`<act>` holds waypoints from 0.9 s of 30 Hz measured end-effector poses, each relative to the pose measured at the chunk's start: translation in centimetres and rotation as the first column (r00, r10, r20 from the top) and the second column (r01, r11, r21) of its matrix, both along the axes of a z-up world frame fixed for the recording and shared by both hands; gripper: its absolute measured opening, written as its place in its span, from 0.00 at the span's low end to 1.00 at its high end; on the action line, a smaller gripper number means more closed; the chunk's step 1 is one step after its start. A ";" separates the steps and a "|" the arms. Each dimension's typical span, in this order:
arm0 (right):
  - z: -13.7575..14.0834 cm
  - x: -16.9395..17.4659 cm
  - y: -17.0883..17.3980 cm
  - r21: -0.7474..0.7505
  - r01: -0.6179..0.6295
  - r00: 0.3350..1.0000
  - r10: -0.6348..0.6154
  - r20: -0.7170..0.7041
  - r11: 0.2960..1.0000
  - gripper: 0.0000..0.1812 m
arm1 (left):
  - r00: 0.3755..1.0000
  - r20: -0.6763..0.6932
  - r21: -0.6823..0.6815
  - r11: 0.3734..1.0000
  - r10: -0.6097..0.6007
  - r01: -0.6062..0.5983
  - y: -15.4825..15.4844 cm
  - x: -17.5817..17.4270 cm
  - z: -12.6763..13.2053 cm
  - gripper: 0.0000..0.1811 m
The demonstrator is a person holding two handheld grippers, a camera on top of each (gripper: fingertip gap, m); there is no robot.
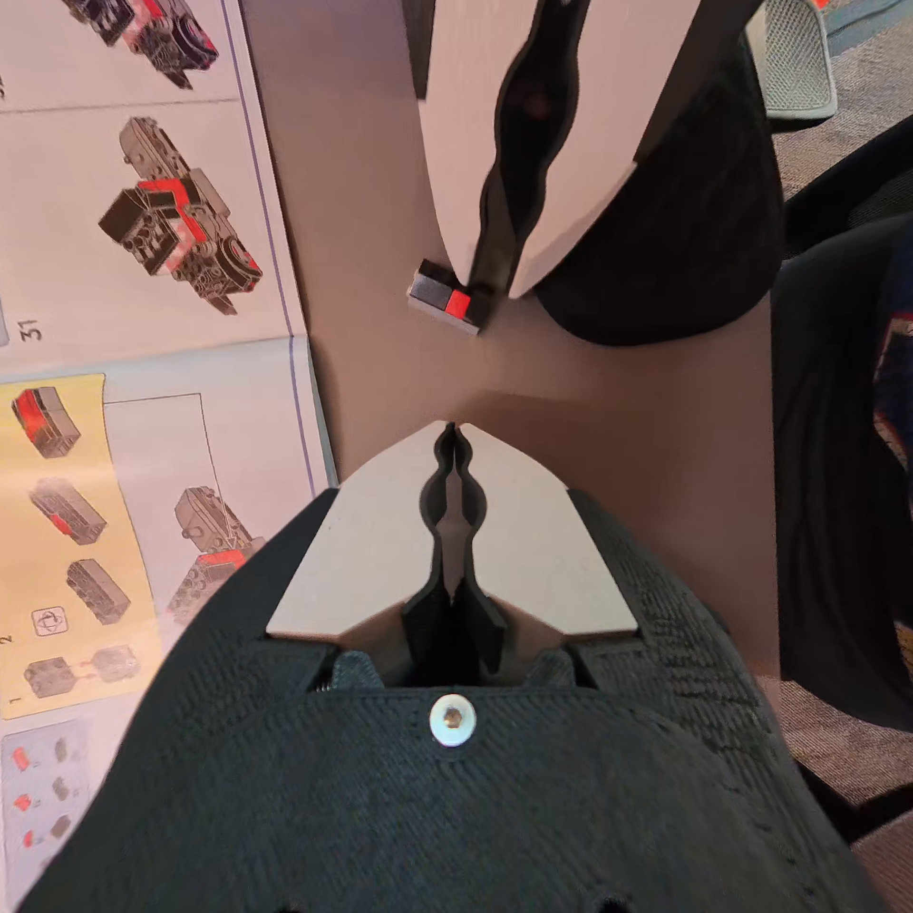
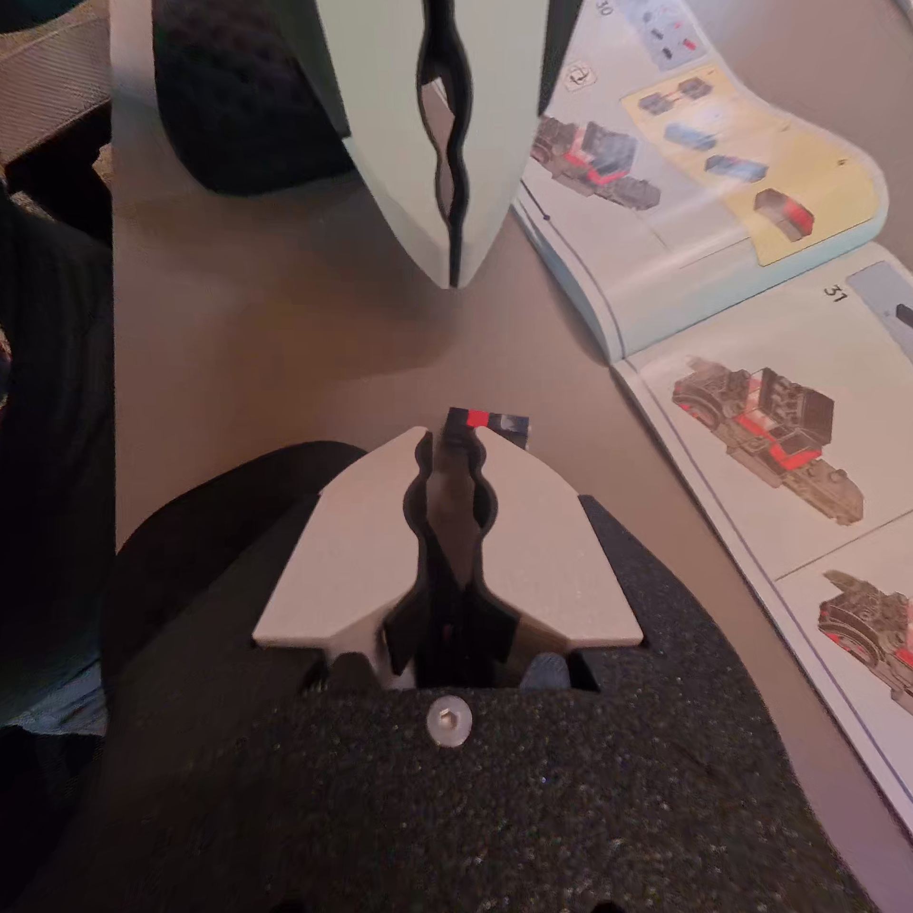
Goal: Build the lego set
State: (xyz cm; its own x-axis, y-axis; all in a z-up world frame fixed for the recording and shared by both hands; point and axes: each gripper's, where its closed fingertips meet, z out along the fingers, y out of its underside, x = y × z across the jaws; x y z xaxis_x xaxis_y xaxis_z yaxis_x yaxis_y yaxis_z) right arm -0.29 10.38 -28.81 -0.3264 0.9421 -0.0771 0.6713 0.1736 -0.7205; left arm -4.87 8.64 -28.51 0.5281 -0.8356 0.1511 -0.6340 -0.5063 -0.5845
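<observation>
A small lego piece [image 2: 486, 424] of black, grey and one red brick is pinched at its end by my right gripper [image 2: 452, 435], which is shut on it above the brown table. The same piece shows in the left wrist view [image 1: 447, 299], sticking out sideways from the right gripper's tips [image 1: 489, 291]. My left gripper [image 1: 452, 427] is shut and empty, its tips pointing at the right gripper from a short way off. In the right wrist view the left gripper [image 2: 452, 281] comes down from the top, tips shut.
An open instruction booklet [image 1: 148, 296] with build pictures lies on the table [image 1: 617, 420] left of my left gripper; it also shows in the right wrist view [image 2: 766, 395] at the right. Dark clothing and a chair [image 1: 840, 444] are beyond the table edge.
</observation>
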 end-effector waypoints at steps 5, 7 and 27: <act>0.4 0.7 0.9 -0.023 0.033 0.999 -0.033 0.005 0.999 0.13 | 0.997 0.082 0.089 0.996 0.005 -0.012 0.6 1.6 0.4 0.00; 0.5 0.8 1.8 -0.065 0.096 0.995 -0.095 0.025 0.993 0.28 | 0.986 0.160 0.117 0.992 0.036 -0.055 1.2 2.5 1.1 0.00; 6.7 -3.4 0.9 0.476 0.020 0.933 0.154 -0.324 0.879 0.20 | 0.555 0.754 -0.162 0.919 0.351 -0.360 1.2 0.3 7.2 0.24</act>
State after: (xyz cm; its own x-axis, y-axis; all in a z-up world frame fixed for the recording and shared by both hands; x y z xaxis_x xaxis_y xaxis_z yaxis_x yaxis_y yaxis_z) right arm -3.68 11.24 -22.07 -0.3134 0.8129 0.4908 0.3717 0.5807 -0.7243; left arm -4.57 9.81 -21.27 0.4806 -0.6099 0.6301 0.2688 -0.5815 -0.7679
